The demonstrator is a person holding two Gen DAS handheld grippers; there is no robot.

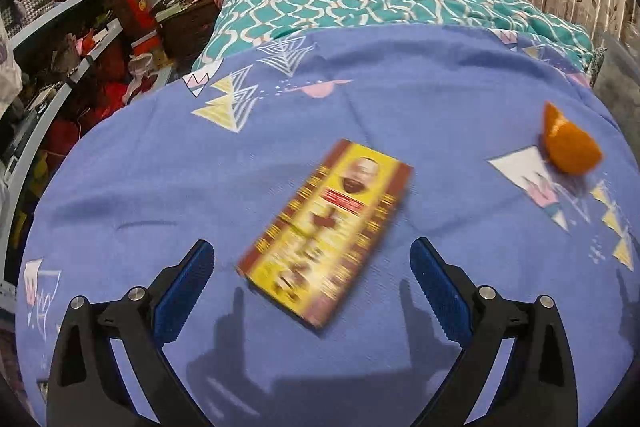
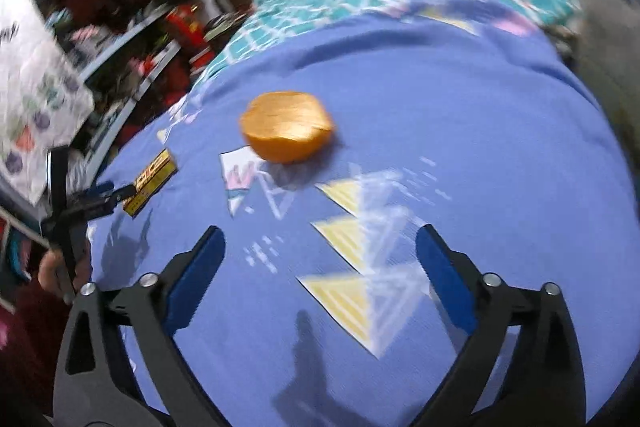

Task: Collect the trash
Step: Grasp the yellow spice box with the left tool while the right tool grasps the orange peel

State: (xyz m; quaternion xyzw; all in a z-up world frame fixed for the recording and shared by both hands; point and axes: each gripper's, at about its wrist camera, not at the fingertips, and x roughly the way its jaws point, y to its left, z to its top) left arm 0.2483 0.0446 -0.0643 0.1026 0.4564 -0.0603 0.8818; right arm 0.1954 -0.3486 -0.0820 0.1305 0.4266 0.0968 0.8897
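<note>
Room: bed [image 1: 400, 115] with a blue sheet, cluttered shelves [image 1: 60, 39] alongside.
Left claw [image 1: 312, 267]: angled down over the bed, jaws wide apart, empty; a yellow box [image 1: 328, 231] lies flat just ahead (not touched).
Right claw [image 2: 320, 255]: tilted down, wide open, holding nothing; orange peel [image 2: 288, 131] lies farther ahead.

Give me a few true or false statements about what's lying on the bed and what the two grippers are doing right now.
1. The yellow box lies flat on the blue sheet. True.
2. The left gripper is clamped on the box. False: its jaws stand open, empty.
3. The orange peel rests on the sheet. True.
4. The right gripper holds the peel. False: it is open, the peel ahead of it.
</note>
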